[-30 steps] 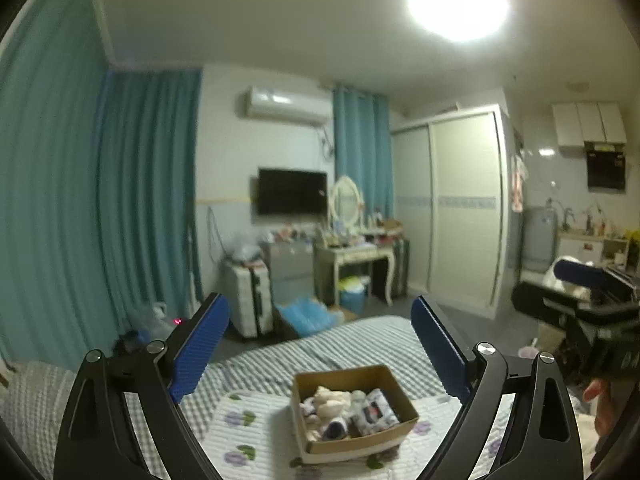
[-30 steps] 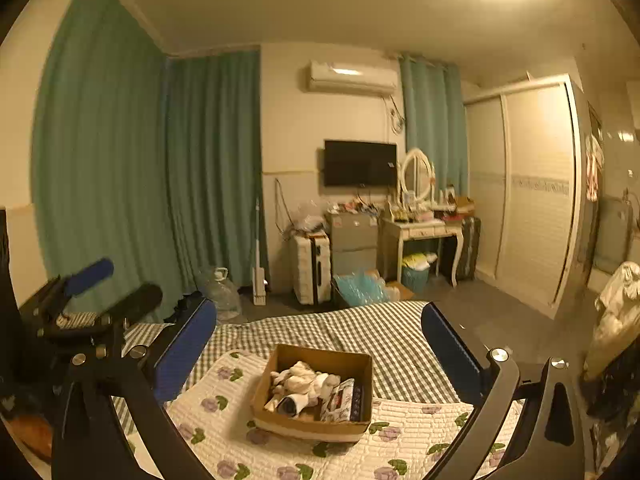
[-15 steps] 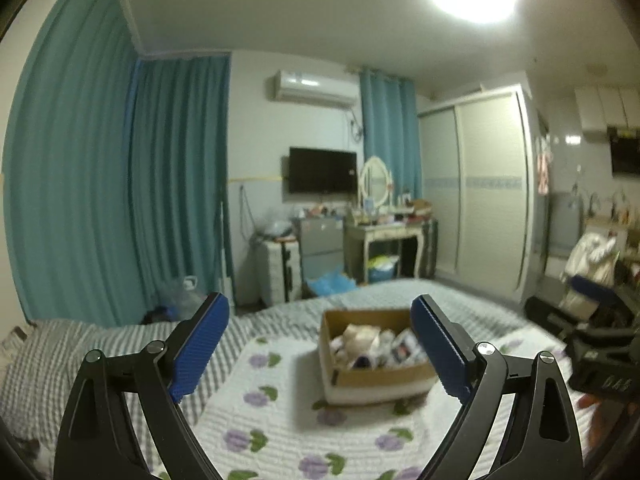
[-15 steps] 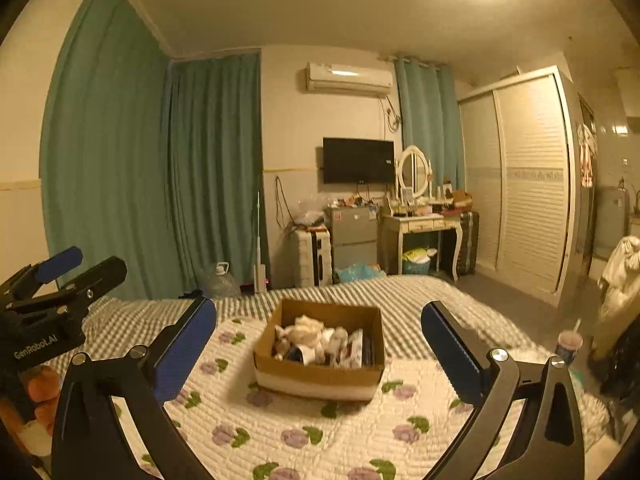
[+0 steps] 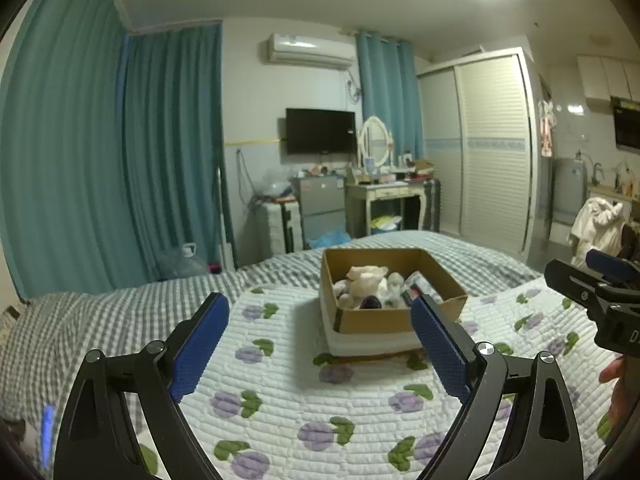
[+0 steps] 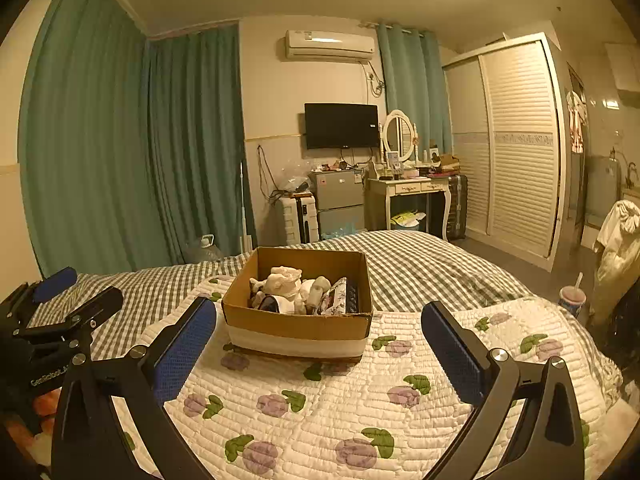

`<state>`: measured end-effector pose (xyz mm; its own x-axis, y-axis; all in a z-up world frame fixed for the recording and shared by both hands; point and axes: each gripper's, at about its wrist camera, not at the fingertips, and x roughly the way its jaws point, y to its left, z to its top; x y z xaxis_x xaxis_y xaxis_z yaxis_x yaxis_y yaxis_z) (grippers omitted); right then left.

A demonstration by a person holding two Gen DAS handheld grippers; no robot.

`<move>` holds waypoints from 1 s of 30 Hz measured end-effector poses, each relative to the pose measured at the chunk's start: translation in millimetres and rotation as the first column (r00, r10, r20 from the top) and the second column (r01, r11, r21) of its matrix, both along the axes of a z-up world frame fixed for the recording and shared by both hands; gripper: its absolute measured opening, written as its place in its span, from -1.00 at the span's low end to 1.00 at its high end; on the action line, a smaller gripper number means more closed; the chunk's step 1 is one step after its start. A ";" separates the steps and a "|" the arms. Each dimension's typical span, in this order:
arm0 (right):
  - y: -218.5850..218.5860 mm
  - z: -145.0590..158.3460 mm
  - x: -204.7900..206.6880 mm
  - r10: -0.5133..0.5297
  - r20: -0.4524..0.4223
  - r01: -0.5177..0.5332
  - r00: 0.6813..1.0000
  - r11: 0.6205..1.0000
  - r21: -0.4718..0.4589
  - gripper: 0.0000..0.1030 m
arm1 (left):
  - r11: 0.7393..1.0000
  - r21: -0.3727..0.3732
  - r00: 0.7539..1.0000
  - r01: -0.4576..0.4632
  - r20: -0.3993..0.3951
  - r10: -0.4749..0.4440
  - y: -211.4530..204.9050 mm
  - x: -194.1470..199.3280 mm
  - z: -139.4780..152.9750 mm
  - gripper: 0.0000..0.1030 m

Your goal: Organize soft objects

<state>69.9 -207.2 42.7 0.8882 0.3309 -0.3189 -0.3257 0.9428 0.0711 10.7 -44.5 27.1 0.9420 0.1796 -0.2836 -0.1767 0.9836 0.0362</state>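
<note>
Both tongs drop lower toward the bed, and the cardboard box of soft toys now looms larger. Our left tongs and right tongs gape wide, empty. Box sits dead ahead of the right, ahead-right of the left; right looks nearer.

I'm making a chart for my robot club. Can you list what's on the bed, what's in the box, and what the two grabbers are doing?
Bed: quilt with purple flowers
Box: cardboard, open, on the quilt
In box: cream plush toy, other small items
Left gripper: open, empty
Right gripper: open, empty
</note>
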 end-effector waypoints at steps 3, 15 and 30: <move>-0.7 -1.4 -0.1 -0.002 -0.010 0.002 1.000 1.000 -0.004 1.00 | 1.000 -0.008 1.000 0.003 -0.006 -0.003 3.7 1.5 -2.1 0.82; 5.2 -2.2 -2.3 0.002 -0.019 -0.002 1.000 1.000 0.002 1.00 | 0.999 -0.027 0.999 0.042 -0.012 -0.042 2.1 0.1 -2.2 0.82; 4.9 -6.9 -0.3 0.001 -0.037 -0.001 0.999 1.000 0.000 1.00 | 0.998 -0.032 0.999 0.050 -0.012 -0.050 3.9 -2.2 -0.5 0.82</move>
<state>69.6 -202.4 35.8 0.8754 0.3315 -0.3518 -0.3236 0.9426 0.0828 8.6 -40.7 26.6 0.9459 0.1227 -0.3004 -0.1267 0.9919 0.0063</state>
